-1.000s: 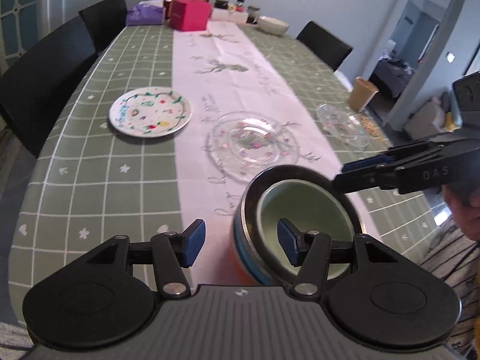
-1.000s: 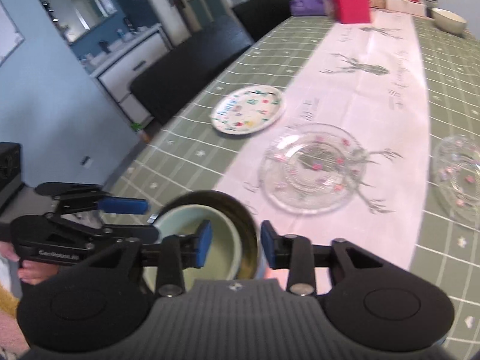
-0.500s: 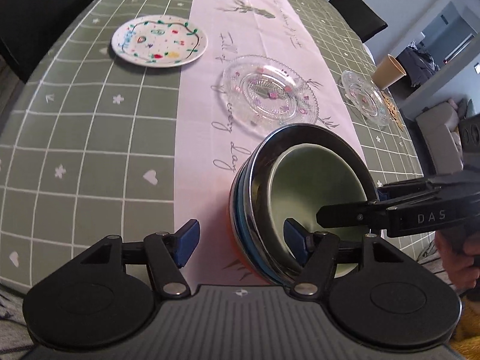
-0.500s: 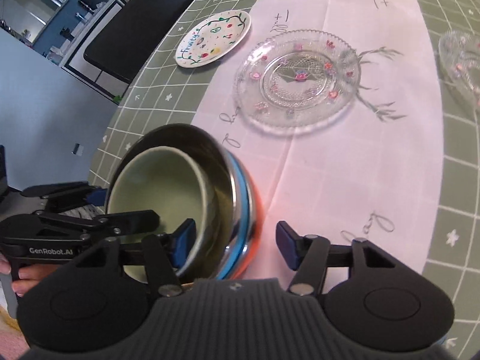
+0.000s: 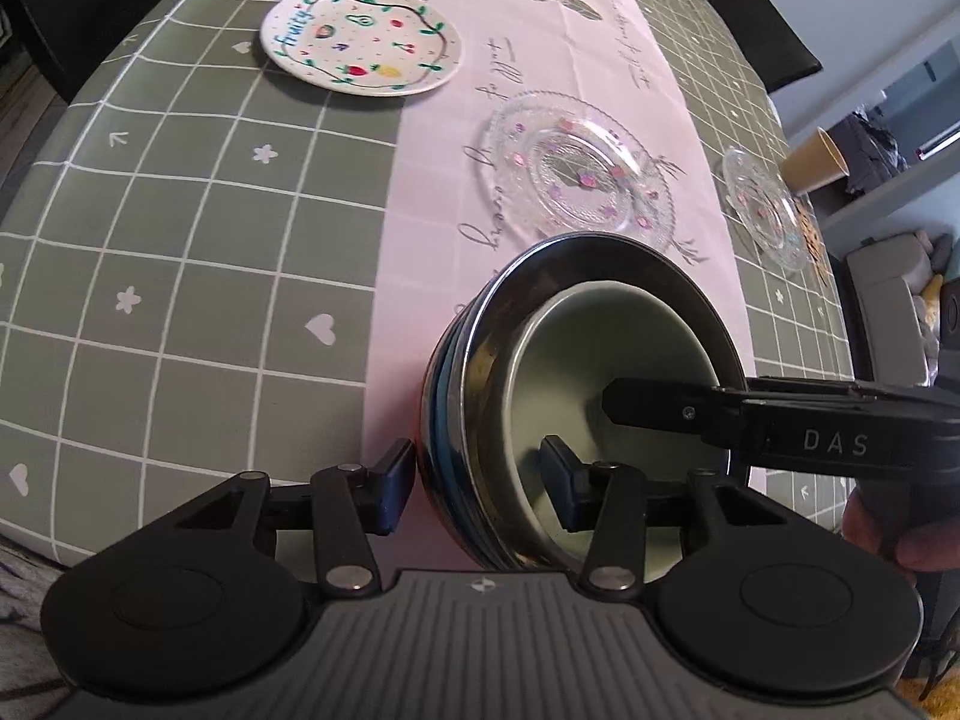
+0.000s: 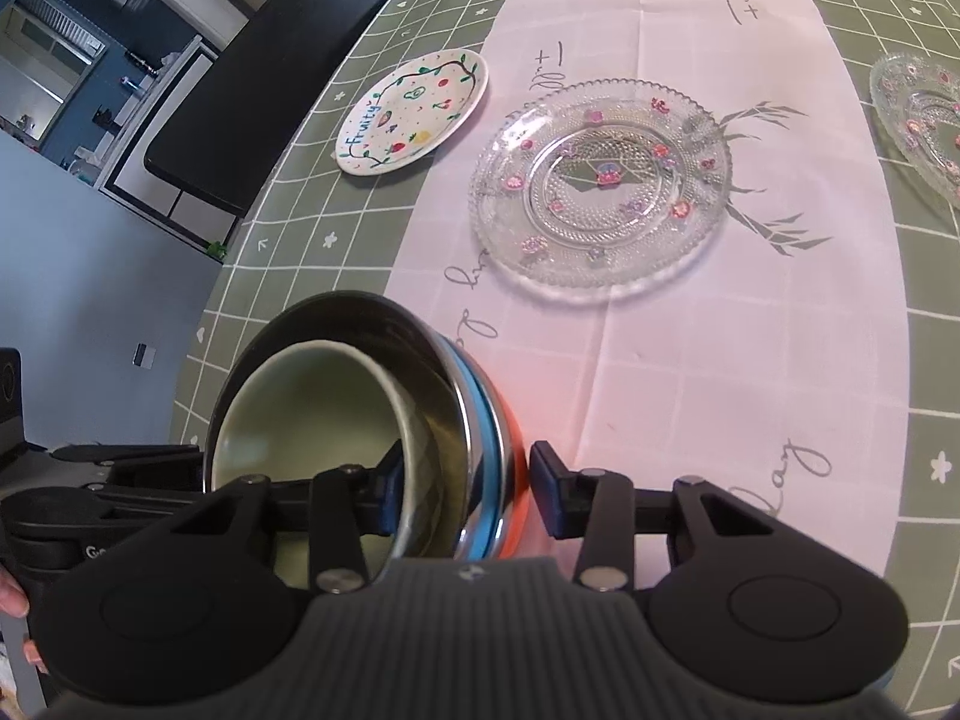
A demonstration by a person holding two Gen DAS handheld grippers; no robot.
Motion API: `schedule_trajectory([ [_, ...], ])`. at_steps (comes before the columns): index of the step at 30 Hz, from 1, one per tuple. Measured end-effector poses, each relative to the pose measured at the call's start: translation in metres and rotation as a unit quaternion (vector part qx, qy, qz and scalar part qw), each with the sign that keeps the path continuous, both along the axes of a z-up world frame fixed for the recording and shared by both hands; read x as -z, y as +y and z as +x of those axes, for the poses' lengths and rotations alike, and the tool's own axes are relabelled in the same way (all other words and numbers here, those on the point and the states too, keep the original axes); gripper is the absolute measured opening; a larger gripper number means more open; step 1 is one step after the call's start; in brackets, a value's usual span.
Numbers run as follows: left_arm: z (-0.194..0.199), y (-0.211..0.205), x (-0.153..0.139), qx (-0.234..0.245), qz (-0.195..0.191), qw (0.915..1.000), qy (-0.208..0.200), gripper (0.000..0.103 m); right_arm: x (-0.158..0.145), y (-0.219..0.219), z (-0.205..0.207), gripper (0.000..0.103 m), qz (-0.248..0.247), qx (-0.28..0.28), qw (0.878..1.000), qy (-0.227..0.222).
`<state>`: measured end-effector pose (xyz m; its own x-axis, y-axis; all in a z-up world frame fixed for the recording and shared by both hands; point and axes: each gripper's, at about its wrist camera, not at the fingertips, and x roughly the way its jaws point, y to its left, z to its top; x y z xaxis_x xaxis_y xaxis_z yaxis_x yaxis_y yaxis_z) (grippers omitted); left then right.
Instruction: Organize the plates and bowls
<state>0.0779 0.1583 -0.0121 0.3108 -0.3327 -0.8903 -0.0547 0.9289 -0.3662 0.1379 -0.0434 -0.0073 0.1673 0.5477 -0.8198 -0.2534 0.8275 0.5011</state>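
Note:
A nested bowl stack (image 5: 600,276) (image 6: 480,396), orange, blue and steel, stands on the pink runner near the table's front edge. A pale green bowl (image 5: 600,348) (image 6: 312,408) sits inside it. My left gripper (image 5: 477,480) straddles the near wall, one finger outside and one inside the green bowl. Its jaws are closing, and slim gaps still show. My right gripper (image 6: 465,480) grips the opposite wall, its pads against the green bowl's inside and the orange outside, jaws still tightening. It reaches in from the right (image 5: 612,411) in the left wrist view.
A white fruit-painted plate (image 5: 360,39) (image 6: 414,114) lies far left. A flowered glass plate (image 5: 579,174) (image 6: 600,186) lies just beyond the stack, a second glass plate (image 5: 765,210) (image 6: 918,114) to its right. A paper cup (image 5: 816,162) stands by that edge. Dark chairs (image 6: 240,120) flank the table.
Both grippers have sunk lower over the stack's rim and tipped downward. The left jaws widened, then narrowed around the wall. The right gripper's inner finger now sits inside the green bowl.

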Motion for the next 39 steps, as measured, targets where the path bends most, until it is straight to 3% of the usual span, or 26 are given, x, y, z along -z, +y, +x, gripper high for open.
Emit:
schedule_trajectory([
  [6,0.007,0.008,-0.001,-0.013,0.007,0.9999,-0.004,0.054,0.005,0.017,0.007,0.042,-0.004,-0.002,1.000,-0.007],
  [10,0.004,0.001,-0.006,-0.010,0.044,0.9981,-0.041,0.055,0.007,0.018,0.010,0.042,0.004,-0.011,1.000,-0.012],
  [13,-0.005,-0.004,-0.017,-0.018,0.102,0.9905,-0.091,0.069,0.006,0.015,0.009,0.044,0.015,-0.016,1.000,-0.018],
  [16,-0.012,-0.009,-0.028,-0.031,0.145,0.9810,-0.125,0.073,0.003,0.006,0.011,0.058,0.040,-0.009,0.999,-0.017],
  [17,-0.014,-0.010,-0.031,-0.031,0.156,0.9784,-0.132,0.074,0.000,0.001,0.011,0.058,0.049,-0.005,0.999,-0.018],
  [26,-0.020,-0.025,-0.064,-0.033,0.214,0.9590,-0.182,0.074,-0.036,-0.045,0.012,0.062,0.090,0.033,0.994,-0.056],
  [31,-0.006,-0.028,-0.082,-0.014,0.187,0.9632,-0.193,0.075,-0.054,-0.075,0.017,0.063,0.100,0.066,0.988,-0.092],
  [35,0.028,-0.038,-0.091,0.088,0.142,0.9677,-0.188,0.075,-0.049,-0.087,0.031,0.064,0.096,0.057,0.989,-0.095],
  [39,0.064,-0.043,-0.092,0.141,0.106,0.9657,-0.191,0.075,-0.029,-0.095,0.048,0.064,0.092,0.074,0.991,-0.065],
])
